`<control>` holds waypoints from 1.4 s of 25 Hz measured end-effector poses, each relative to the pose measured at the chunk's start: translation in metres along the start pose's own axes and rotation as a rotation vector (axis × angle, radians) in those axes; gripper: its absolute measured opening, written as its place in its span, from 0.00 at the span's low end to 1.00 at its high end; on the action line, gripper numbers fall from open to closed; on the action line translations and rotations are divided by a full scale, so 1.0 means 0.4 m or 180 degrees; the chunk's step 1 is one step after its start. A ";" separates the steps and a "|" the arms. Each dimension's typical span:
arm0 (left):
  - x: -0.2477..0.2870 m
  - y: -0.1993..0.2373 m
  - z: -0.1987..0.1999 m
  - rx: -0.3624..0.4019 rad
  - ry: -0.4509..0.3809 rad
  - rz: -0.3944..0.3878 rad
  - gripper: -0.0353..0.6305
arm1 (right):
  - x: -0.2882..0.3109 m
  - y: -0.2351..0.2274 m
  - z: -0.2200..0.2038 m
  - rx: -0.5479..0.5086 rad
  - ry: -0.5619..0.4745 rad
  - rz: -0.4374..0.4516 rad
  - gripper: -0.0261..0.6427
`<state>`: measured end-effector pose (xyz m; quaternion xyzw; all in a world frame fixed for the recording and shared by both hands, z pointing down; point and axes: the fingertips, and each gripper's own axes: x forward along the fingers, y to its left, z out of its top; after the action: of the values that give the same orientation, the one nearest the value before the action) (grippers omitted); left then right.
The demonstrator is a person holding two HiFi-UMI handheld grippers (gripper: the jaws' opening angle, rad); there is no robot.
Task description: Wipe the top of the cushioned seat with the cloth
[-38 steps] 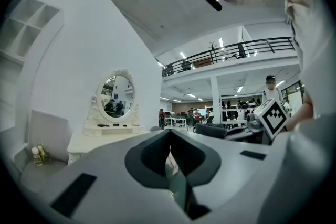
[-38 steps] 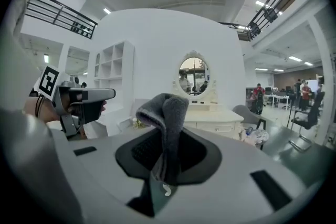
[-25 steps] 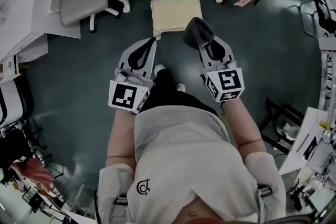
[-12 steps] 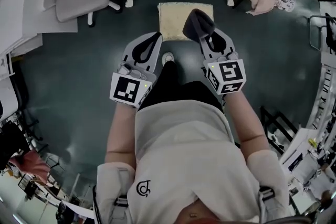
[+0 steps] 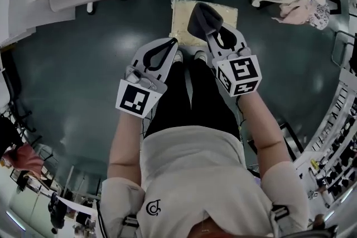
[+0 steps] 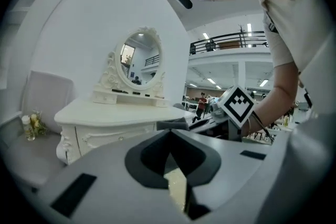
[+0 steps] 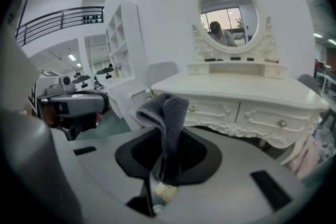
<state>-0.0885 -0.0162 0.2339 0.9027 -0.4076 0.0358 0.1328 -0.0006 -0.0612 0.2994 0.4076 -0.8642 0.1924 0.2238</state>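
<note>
The dark grey fleece cloth (image 7: 167,107), judged soft and light, is pinched mid-fold by the right gripper (image 7: 164,165) (the left gripper (image 6: 169,136) is closed, empty).

The dark grey cloth (image 5: 203,19), folded and standing upright, was pinched in the right gripper (image 5: 211,37). It was held over the square cream cushioned seat (image 5: 181,18) on the floor.
</note>
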 end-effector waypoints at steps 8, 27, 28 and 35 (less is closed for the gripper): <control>0.064 0.110 -0.203 -0.0246 -0.0038 0.0503 0.07 | 0.248 -0.060 -0.210 0.0026 0.0460 0.0341 0.15; 0.141 0.210 -0.556 -0.0461 0.0271 0.0534 0.07 | 0.645 -0.119 -0.624 0.0257 0.1264 0.0549 0.15; 0.143 0.211 -0.557 -0.0458 0.0281 0.0526 0.07 | 0.654 -0.121 -0.631 0.0277 0.1302 0.0539 0.15; 0.164 0.208 -0.556 -0.0437 0.0334 0.0482 0.07 | 0.681 -0.164 -0.659 0.0420 0.1470 0.0480 0.16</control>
<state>-0.0973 -0.0567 0.4767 0.8551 -0.4685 0.0650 0.2124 -0.0426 -0.1328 0.6749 0.3009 -0.8036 0.3526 0.3732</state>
